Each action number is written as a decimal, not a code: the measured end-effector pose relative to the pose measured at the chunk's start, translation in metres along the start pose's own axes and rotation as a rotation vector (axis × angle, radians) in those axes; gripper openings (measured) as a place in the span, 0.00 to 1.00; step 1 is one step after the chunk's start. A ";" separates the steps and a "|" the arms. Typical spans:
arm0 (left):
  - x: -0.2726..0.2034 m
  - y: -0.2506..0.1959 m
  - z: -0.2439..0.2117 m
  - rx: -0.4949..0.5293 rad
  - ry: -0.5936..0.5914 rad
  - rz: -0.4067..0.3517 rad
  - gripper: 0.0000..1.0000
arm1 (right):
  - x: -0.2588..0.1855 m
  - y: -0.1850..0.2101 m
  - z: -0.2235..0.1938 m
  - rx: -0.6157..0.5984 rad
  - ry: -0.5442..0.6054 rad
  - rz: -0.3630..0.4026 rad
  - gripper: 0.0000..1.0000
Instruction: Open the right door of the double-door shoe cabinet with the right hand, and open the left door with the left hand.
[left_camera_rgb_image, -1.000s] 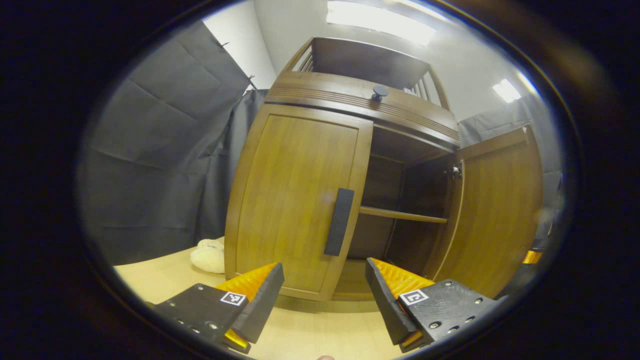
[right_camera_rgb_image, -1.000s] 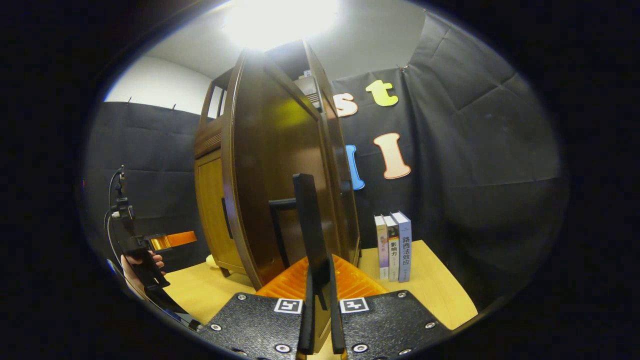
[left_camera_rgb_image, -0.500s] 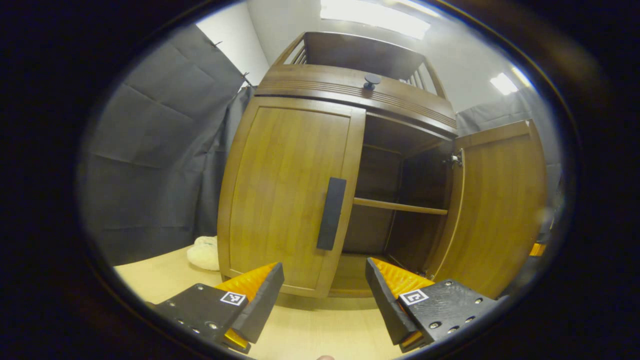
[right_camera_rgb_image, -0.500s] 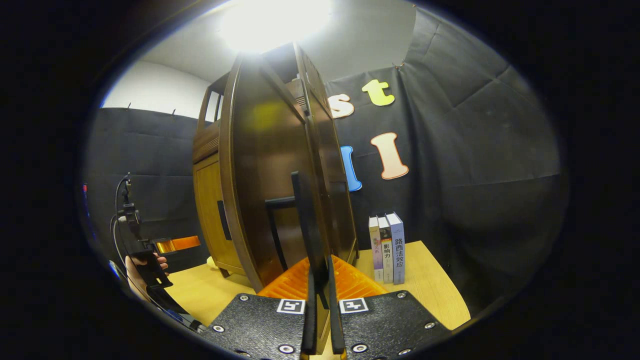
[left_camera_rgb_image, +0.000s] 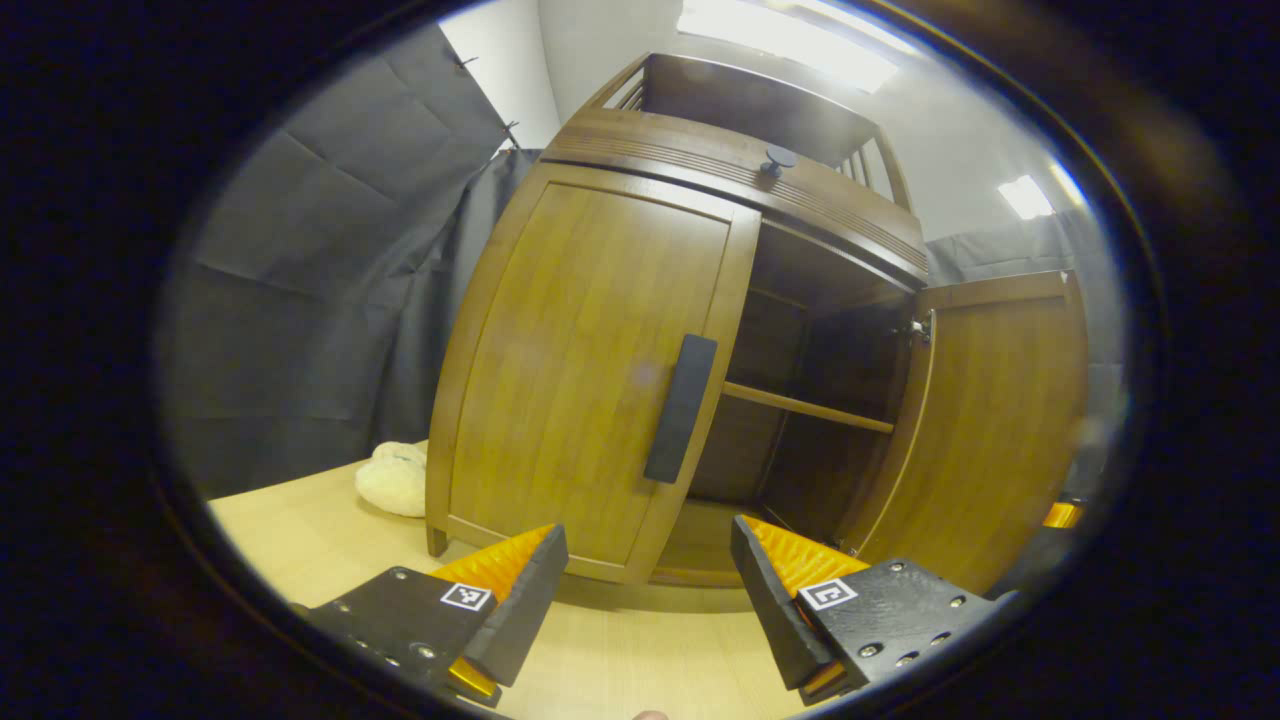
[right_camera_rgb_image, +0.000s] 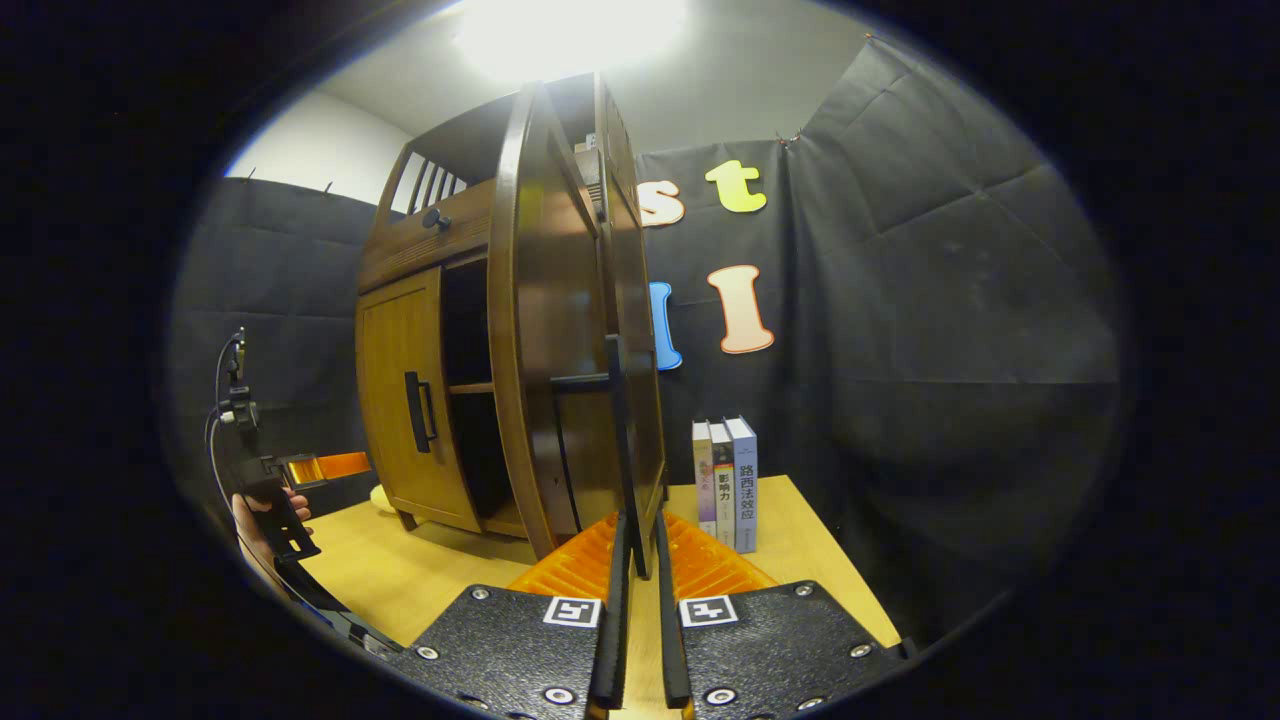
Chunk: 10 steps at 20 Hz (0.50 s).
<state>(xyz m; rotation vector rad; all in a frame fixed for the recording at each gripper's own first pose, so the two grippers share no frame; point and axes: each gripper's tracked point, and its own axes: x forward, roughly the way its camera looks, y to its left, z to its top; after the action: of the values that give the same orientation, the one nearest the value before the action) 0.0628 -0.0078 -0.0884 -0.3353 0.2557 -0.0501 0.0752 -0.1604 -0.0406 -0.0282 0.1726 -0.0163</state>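
On the desk (left_camera_rgb_image: 300, 525) our left hand-held gripper (left_camera_rgb_image: 648, 590) gapes before the brown wooden cabinet's closed left door (left_camera_rgb_image: 590, 370); right view adds our right hand-held gripper (right_camera_rgb_image: 640, 600) clamping the open right door's dark bar handle (right_camera_rgb_image: 622, 440)

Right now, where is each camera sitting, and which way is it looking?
Left gripper view: rides the open left gripper, low over the table, facing the brown wooden shoe cabinet's closed left door and its dark bar handle.
Right gripper view: rides the right gripper, looking along the open right door's edge; its fingers flank that door's handle.
Both views share the cabinet, both doors and the left gripper.
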 end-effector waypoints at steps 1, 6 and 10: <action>-0.002 0.002 0.003 0.009 0.007 -0.002 0.90 | -0.005 -0.007 0.004 -0.019 -0.011 -0.051 0.16; -0.008 0.023 0.001 0.057 0.015 0.025 0.99 | -0.039 -0.002 0.033 -0.034 -0.095 -0.154 0.60; -0.010 0.026 0.000 0.039 0.012 0.034 0.99 | -0.040 0.041 0.041 -0.032 -0.103 -0.053 0.87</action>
<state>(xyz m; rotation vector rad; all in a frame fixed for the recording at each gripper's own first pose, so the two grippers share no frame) 0.0528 0.0178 -0.0945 -0.2923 0.2720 -0.0236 0.0435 -0.1176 0.0059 -0.0649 0.0692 -0.0647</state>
